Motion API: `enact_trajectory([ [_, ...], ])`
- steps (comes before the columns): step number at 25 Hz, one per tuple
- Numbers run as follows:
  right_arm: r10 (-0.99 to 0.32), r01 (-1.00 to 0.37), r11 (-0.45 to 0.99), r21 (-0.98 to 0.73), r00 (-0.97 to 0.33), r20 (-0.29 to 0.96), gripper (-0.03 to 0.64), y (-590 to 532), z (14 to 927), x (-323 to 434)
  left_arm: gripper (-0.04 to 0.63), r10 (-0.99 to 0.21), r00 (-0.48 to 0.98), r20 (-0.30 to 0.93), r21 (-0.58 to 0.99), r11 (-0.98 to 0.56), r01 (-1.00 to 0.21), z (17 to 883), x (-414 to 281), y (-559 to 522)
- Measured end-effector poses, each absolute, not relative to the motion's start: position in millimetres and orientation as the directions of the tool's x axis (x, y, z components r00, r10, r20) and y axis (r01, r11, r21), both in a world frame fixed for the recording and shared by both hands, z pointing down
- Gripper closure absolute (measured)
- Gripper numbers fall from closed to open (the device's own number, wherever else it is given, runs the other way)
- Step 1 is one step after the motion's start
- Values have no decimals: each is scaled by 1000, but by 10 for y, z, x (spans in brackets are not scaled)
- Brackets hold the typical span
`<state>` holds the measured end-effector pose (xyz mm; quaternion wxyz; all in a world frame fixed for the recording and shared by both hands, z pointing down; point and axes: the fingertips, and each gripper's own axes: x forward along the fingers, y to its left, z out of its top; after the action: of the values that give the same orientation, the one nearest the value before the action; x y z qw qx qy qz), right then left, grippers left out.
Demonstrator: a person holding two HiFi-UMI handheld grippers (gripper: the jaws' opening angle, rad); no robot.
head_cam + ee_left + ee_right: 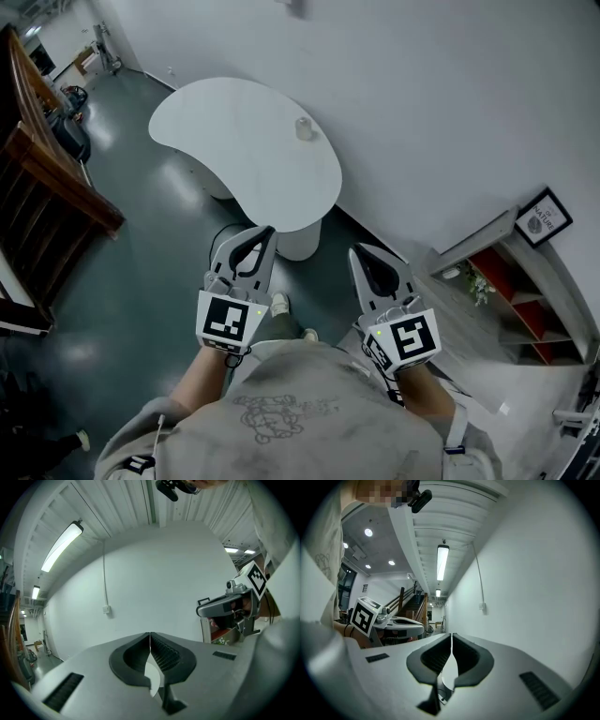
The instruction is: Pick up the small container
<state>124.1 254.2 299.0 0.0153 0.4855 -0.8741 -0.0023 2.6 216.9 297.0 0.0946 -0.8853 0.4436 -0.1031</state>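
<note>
Small container [304,128] stands on white table [234,141], at the edge nearest the wall [422,94]; well apart from both grippers; left gripper [266,232] jaws pressed together, nothing between; right gripper [357,251] jaws together too, empty; both held level, short of the table.
</note>
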Motion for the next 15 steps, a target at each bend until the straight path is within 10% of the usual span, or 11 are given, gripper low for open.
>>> enact_trajectory([
  [15, -838, -833, 544, 104, -545, 20, 584, 2157, 3016, 1123, 575, -830, 554, 69, -243, -552, -797, 3066, -112, 1788],
])
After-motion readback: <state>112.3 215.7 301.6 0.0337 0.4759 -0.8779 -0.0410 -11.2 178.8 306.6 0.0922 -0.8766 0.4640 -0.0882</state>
